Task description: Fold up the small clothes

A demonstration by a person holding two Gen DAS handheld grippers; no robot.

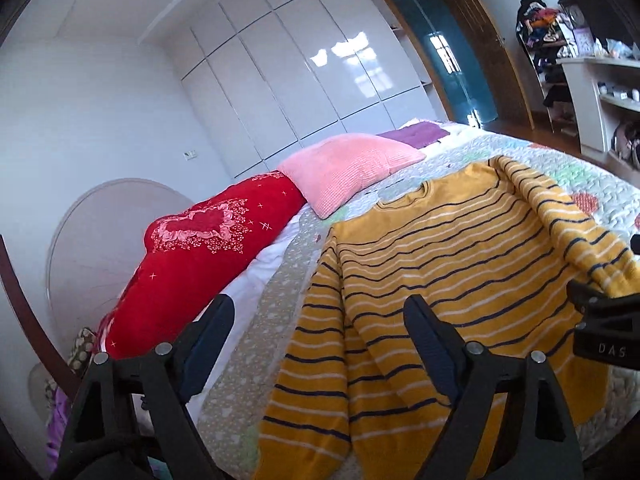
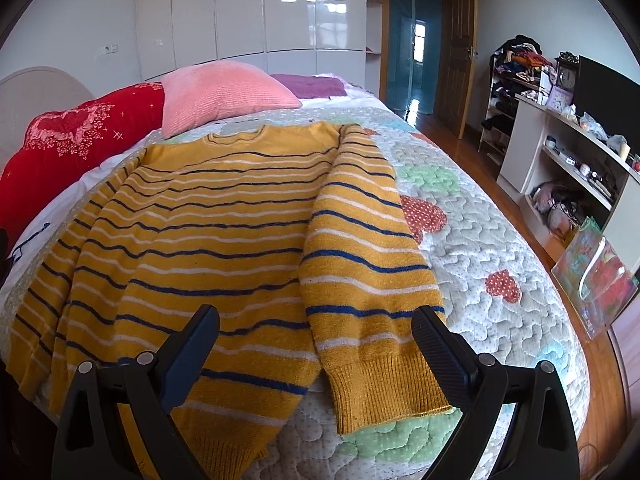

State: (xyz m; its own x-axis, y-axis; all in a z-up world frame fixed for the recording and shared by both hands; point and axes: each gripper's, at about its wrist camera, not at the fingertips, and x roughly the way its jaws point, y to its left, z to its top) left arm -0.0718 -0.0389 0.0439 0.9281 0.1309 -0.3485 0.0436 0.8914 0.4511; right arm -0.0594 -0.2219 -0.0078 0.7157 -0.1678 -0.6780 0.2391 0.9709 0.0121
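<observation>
sweater (image 2: 208, 216) laid flat on quilt (image 2: 480, 248), frame centre, collar toward upper frame, long axis top-bottom | right gripper (image 2: 316, 330) spread wide over sleeve, nothing gripped | left gripper (image 1: 318, 320) spread wide, nothing gripped

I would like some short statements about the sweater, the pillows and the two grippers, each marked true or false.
1. The sweater is yellow with dark and white stripes. True.
2. The sweater hangs on a rack. False: it lies on the quilt.
3. The pink pillow lies between the red pillow and a purple cloth. True.
4. The right gripper is shut on the sleeve. False: its fingers stand apart, with the cuff between them.
5. The left gripper is open and holds nothing. True.
6. The door at the back is closed. False: it stands open.
</observation>
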